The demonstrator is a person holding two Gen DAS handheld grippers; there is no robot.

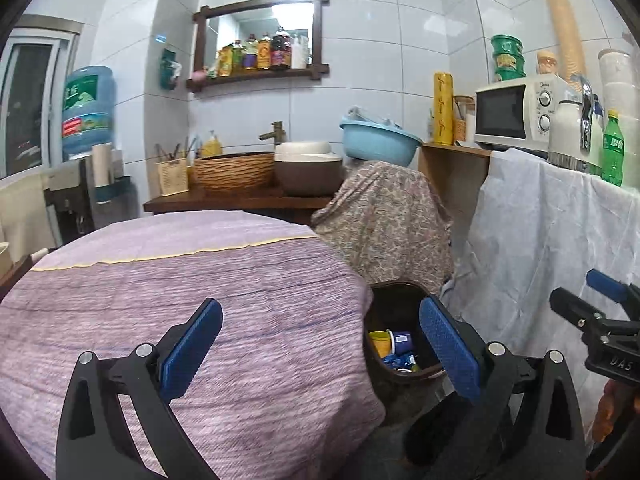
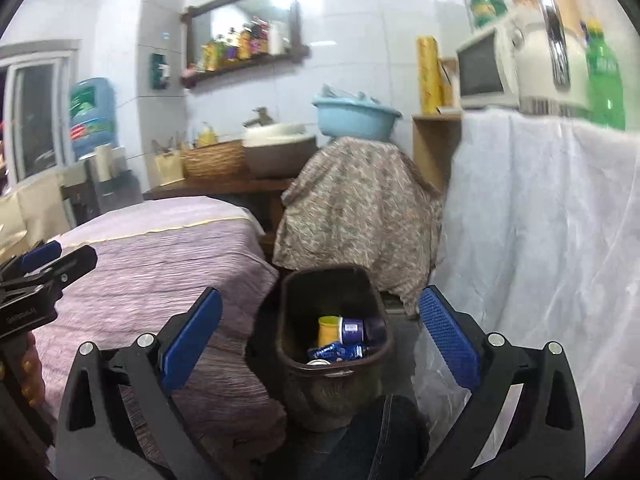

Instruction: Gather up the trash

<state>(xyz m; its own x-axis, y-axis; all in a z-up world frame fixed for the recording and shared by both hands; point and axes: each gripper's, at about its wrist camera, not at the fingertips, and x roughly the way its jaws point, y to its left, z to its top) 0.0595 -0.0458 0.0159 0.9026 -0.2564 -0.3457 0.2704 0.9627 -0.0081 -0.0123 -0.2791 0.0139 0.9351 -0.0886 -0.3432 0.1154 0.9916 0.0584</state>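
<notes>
We see a table draped in a lilac cloth (image 1: 192, 292), and behind it a wooden counter (image 1: 240, 200) bearing a woven basket (image 1: 234, 170) and a brown-and-white basin (image 1: 308, 168). A mirror (image 1: 260, 36) with a row of bottles hangs on the white tiles. To the right, a microwave (image 1: 516, 110), a kettle (image 1: 574, 136) and a green bottle (image 1: 613, 152) stand above a white sheet (image 1: 540, 232). A pale blue bowl (image 1: 378, 140) tops a floral-covered mound (image 1: 384, 220).

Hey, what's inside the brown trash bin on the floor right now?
The brown trash bin holds a yellow cup, a purple-labelled cup and crumpled blue wrappers. Its near wall and that top layer hide anything deeper in the bin.
</notes>
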